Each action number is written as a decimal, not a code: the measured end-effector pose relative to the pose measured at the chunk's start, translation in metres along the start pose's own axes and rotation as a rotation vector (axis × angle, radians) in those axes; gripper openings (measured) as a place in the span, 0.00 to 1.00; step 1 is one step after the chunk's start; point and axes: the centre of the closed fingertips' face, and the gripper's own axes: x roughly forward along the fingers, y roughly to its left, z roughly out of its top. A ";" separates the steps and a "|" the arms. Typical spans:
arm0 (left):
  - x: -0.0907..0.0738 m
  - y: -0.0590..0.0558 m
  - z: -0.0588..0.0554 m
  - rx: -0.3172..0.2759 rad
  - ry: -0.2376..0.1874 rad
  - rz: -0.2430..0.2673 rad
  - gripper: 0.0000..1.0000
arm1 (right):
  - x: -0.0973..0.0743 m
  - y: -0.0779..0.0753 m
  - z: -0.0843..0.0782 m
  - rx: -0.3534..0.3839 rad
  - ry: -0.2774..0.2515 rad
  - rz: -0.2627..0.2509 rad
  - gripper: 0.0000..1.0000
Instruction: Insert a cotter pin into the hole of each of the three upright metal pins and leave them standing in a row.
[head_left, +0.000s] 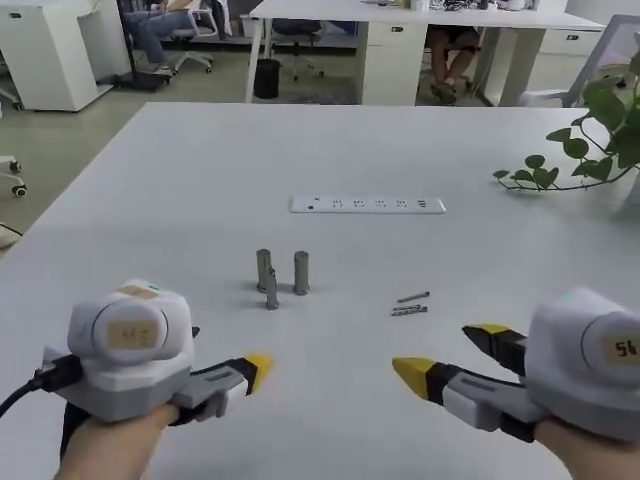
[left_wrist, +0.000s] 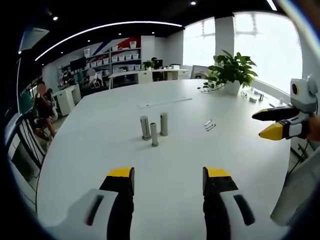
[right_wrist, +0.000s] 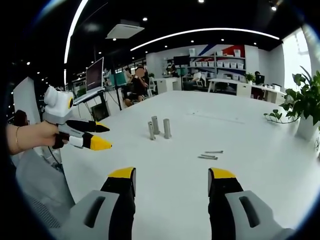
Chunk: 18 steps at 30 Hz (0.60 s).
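Head view: three upright grey metal pins (head_left: 280, 274) stand bunched mid-worktop, two behind, one in front, not in a row. Thin silver cotter pins (head_left: 411, 304) lie flat just beside each other, toward the right edge of the white worktop (head_left: 180, 180). White power strip (head_left: 367, 205) nearer the far edge, green leafy plant (head_left: 590, 140) at the far right corner. Left gripper (head_left: 250, 370) and right gripper (head_left: 447, 352) hover over the near edge, both empty.

Left gripper view: left gripper (left_wrist: 169, 175) jaws spread wide, nothing between. Metal pins (left_wrist: 153, 130) straight ahead, very close together. Risk: a wide jaw going in for one likely tips its neighbour. Right gripper (left_wrist: 265, 124) at the right, jaws parted.

Right gripper view: right gripper (right_wrist: 172, 175) jaws released, empty. Cotter pins (right_wrist: 209, 155) ahead, slightly right. Risk: thin and flat on a smooth top, so they may skid away or come up two at once. Holes in the metal pins (right_wrist: 159, 127) too small to see; bad alignment would push a pin over. Left gripper (right_wrist: 104, 136) at the left, jaws apart.
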 end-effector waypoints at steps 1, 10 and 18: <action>0.003 0.001 0.001 0.006 -0.003 -0.002 0.54 | 0.000 0.000 0.000 -0.001 0.001 0.001 0.55; 0.037 0.013 0.008 0.009 -0.009 -0.034 0.47 | 0.003 -0.002 0.002 0.002 0.002 0.018 0.54; 0.067 0.019 0.016 0.024 -0.033 -0.062 0.39 | 0.005 -0.002 0.000 0.005 0.011 0.034 0.54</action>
